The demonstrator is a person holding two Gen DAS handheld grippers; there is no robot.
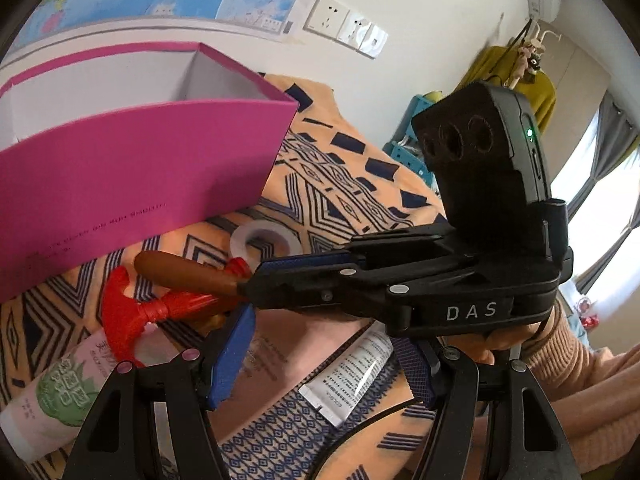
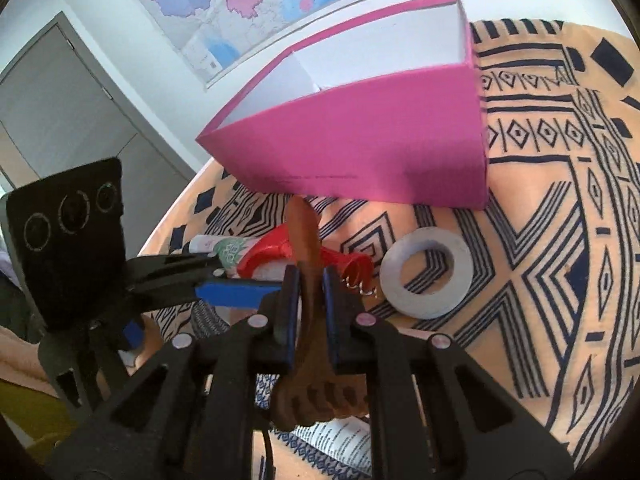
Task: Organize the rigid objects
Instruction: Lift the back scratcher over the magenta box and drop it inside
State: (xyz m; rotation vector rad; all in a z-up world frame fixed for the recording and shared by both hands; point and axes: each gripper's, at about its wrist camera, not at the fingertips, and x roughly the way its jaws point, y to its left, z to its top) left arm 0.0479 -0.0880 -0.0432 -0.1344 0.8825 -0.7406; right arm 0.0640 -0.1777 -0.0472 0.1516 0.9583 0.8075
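Right tongs [image 2: 311,292]: blue pads pressed narrow on both sides of a brown wooden comb [image 2: 306,264]. The comb's handle points to 12 o'clock toward the pink box [image 2: 360,148]; its toothed end hangs low in the right wrist view, at 6 o'clock under the pads. In the left wrist view the comb [image 1: 188,274] juts out at 9 o'clock from the right tongs' [image 1: 250,280] tip.

Left tongs [image 1: 320,364]: set about half wide, nothing pinched. A white tube [image 1: 352,372] with printed text lies on the cloth between the two pads; whether either pad touches it I cannot tell.

Surface: orange cloth [image 2: 560,240] with dark blue geometric pattern, on what looks like a bed.

Pink box: open top, white inside, standing at 12 o'clock of the comb in the right wrist view; at 10 o'clock in the left wrist view [image 1: 140,184].

Red corkscrew [image 1: 132,308]: lies under the comb, at 9 o'clock in the left wrist view.

White ring [image 2: 426,276]: flat on the cloth, at 3 o'clock of the comb, just beside the corkscrew's spiral.

Pink-and-green tube [image 1: 56,396]: at 8 o'clock in the left wrist view, partly under the corkscrew.
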